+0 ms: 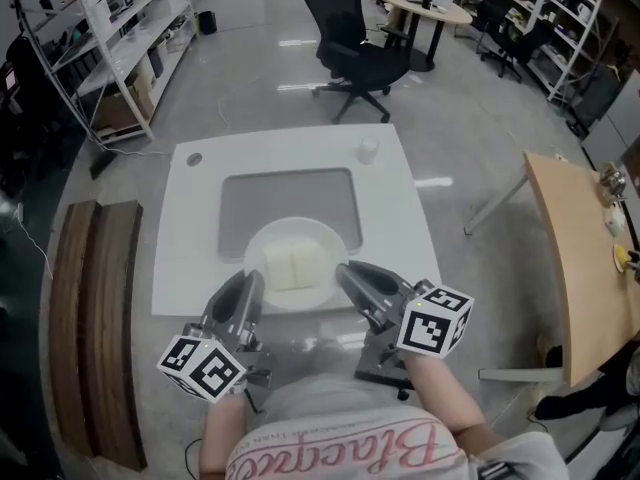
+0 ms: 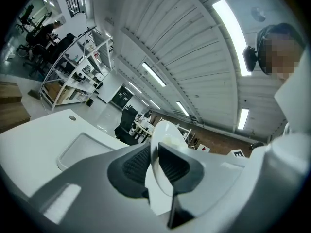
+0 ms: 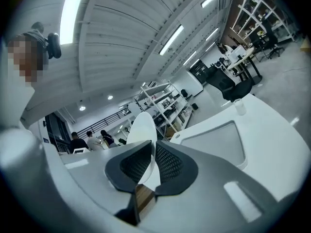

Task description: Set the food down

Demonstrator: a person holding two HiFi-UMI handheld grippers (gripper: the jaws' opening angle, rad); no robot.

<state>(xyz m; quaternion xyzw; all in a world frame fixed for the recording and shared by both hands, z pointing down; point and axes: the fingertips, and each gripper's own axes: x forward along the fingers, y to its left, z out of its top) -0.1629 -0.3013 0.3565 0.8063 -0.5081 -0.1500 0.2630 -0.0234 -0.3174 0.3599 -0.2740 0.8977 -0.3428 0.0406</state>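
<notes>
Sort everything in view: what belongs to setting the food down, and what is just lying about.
Job in hand: plate; food on it; left gripper and right gripper, both clamped on its rim; white table with grey recess.
Lying about: small cup; office chair; wooden boards; shelves.

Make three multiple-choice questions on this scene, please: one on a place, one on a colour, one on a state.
1. Where on the white table is the small cup? A. near left corner B. far right corner C. near edge
2. The plate's colour? A. white B. black C. red
3. What holds the plate? A. one gripper B. both grippers C. nothing
Answers: B, it stands there; A, its rim is white; B, left gripper and right gripper are shut on its rim.
</notes>
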